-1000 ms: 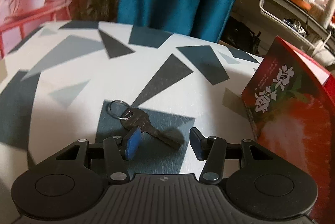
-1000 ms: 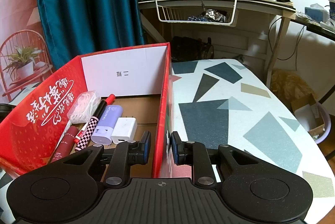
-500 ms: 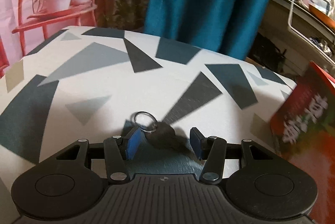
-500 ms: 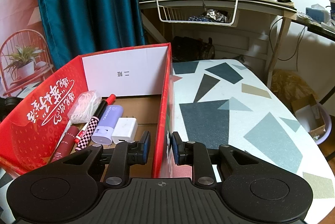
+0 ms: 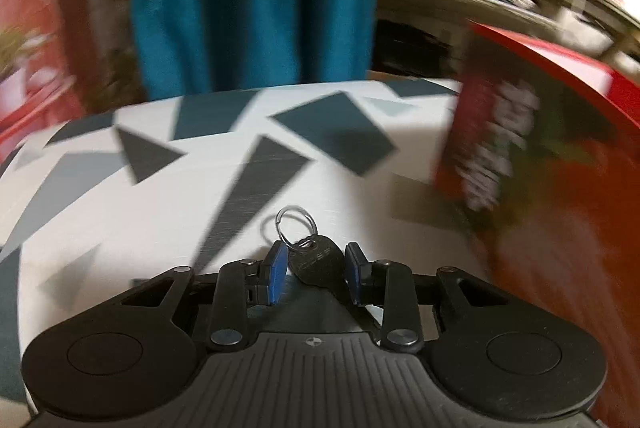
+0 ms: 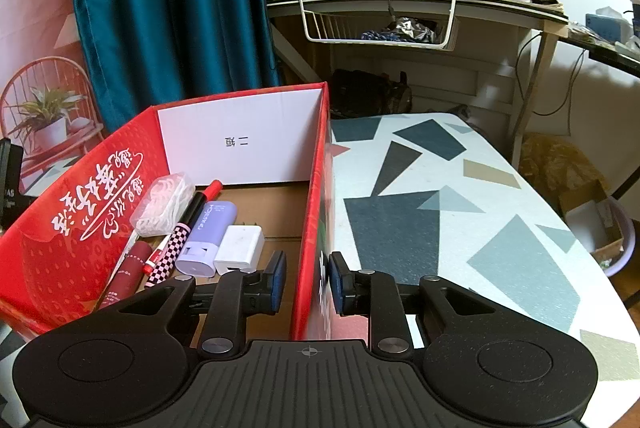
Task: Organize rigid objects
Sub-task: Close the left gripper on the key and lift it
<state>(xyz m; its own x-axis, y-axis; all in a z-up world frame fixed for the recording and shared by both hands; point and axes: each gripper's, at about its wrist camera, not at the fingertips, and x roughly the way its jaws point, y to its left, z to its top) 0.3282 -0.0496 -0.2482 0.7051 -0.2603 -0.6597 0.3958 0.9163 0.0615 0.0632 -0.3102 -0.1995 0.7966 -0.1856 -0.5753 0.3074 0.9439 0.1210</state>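
The left gripper [image 5: 316,270] has its blue-padded fingers closed on the dark head of a key [image 5: 317,260], whose silver ring [image 5: 295,224] sticks out just past the fingertips toward the far side. Below it lies the white table [image 5: 168,212] with grey and dark geometric patches, and the red box [image 5: 552,168] stands to the right, blurred in this view. The right gripper [image 6: 307,278] straddles the box's right wall [image 6: 314,212], one pad inside and one outside; narrow gaps show on both sides, so the fingers are not pressing on it. Inside the box, along its left side, lie a white charger [image 6: 240,243], a lilac case [image 6: 207,238], a checkered pen [image 6: 173,248] and a clear bag [image 6: 163,203].
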